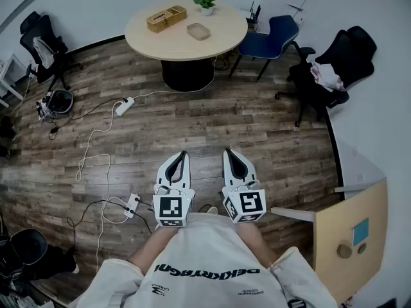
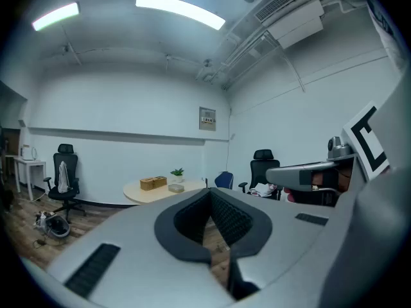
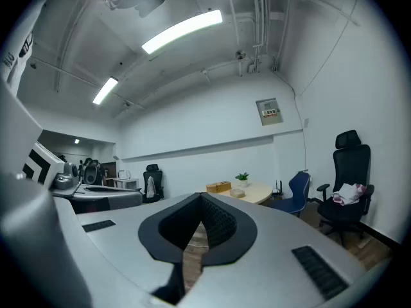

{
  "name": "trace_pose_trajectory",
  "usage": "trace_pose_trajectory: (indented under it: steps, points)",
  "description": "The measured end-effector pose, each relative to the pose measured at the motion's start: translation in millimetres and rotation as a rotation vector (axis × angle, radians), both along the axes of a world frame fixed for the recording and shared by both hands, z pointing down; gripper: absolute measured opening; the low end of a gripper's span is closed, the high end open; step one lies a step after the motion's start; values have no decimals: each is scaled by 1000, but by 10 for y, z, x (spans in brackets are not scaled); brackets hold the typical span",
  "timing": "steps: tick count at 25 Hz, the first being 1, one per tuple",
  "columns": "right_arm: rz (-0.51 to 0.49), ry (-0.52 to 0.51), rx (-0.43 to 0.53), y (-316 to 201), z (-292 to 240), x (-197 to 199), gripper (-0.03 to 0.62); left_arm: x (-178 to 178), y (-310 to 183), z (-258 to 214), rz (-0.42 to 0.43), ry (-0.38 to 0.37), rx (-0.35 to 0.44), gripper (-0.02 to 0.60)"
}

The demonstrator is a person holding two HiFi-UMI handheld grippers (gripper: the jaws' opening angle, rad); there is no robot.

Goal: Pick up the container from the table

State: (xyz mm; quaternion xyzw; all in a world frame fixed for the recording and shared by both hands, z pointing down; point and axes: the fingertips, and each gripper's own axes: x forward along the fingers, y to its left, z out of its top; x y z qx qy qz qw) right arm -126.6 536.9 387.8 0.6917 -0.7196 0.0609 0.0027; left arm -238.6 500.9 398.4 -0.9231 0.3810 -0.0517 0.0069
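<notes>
Approach step, by my read. The round bench sits at 12 o'clock, well apart from me across the wood floor. My left tongs and right tongs point level at it, both closed tight, nothing between them. The container lies on the bench, at 4 o'clock of the wooden box. Next: close in, open one pair, straddle the container.

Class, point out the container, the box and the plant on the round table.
container (image 1: 198,31): head view, centre of its top.
box (image 1: 166,18): head view, middle of its lid.
plant (image 1: 205,2): head view, its leaves.
</notes>
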Motion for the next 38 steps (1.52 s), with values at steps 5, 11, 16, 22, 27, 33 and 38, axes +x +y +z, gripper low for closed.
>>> trace_pose_trajectory:
  steps: [5,11,16,22,27,33,38]
  points:
    - [-21,-1,3,124,-8,259,32,271,120,17,-20,-1,-10,15]
    - [-46,-14,-22,132,144,578,32,521,191,182,-63,-47,-37,15]
    - [-63,-27,-36,-72,270,735,32,683,-25,271,-83,-54,-48,15]
    - [-56,-14,-45,-711,377,1077,32,1120,-624,348,-45,-43,-26,15]
    - [-45,10,-48,-1586,336,1318,32,1386,-1533,350,-22,-27,-25,15]
    - [-13,19,-32,-2813,82,1652,32,1762,-2804,119,24,-14,-14,15]
    - [15,24,-35,-3667,43,1829,32,1987,-3698,53,58,-3,-14,15]
